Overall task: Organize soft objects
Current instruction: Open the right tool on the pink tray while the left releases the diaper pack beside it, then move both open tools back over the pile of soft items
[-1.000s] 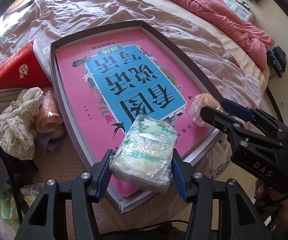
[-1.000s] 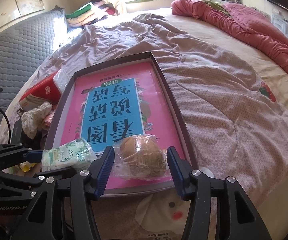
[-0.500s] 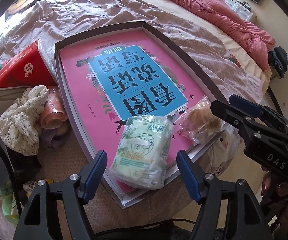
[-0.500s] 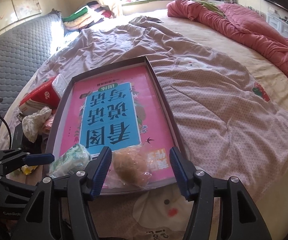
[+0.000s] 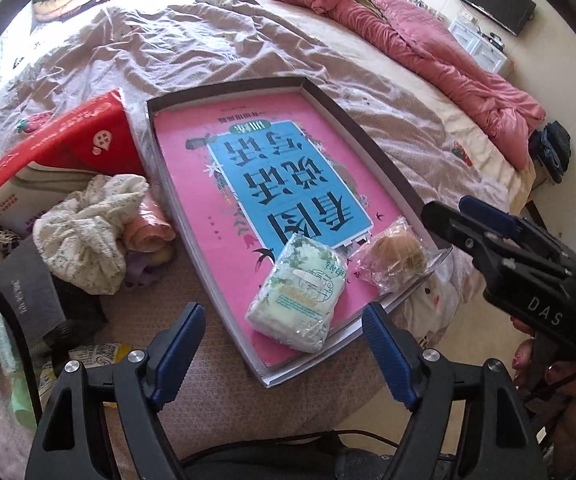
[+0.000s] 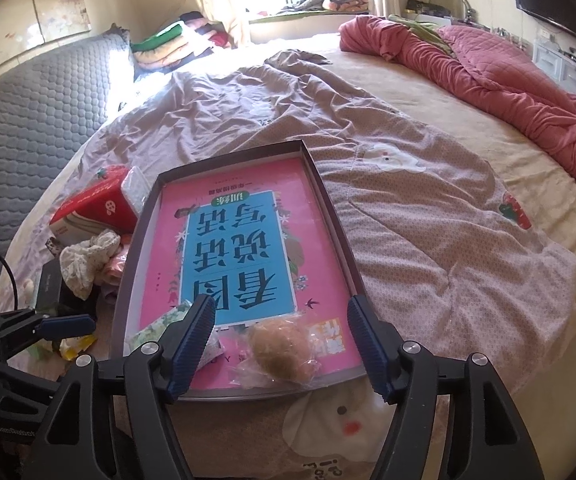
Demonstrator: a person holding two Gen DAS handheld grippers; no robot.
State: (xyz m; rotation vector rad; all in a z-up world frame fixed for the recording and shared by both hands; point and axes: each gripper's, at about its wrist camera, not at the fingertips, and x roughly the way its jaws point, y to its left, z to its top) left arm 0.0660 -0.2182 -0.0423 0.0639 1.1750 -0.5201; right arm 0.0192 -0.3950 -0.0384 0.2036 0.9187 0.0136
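Observation:
A shallow grey box lid (image 5: 352, 120) (image 6: 336, 236) with a pink and blue printed sheet inside lies on the bed. At its near end rest a green-and-white tissue pack (image 5: 298, 294) (image 6: 156, 326) and a bagged brown bun (image 5: 394, 258) (image 6: 282, 350). My left gripper (image 5: 284, 352) hovers above and just short of the tissue pack, jaws still opening, nothing between the pads. My right gripper (image 6: 280, 346) hangs over the bun, jaws also opening, pads clear of it. The right gripper's black body (image 5: 528, 264) shows at the right of the left wrist view.
Left of the lid sit a red tissue package (image 5: 68, 152) (image 6: 92, 208), a crumpled floral cloth (image 5: 88, 232) (image 6: 84, 260), a pink roll (image 5: 148, 228) and a dark box (image 5: 28, 288). A red quilt (image 6: 488, 76) lies along the far right of the bed.
Both grippers let go: the tissue pack and the bun now lie in the lid. Both sets of jaws spread wider and both grippers lifted back from the objects.

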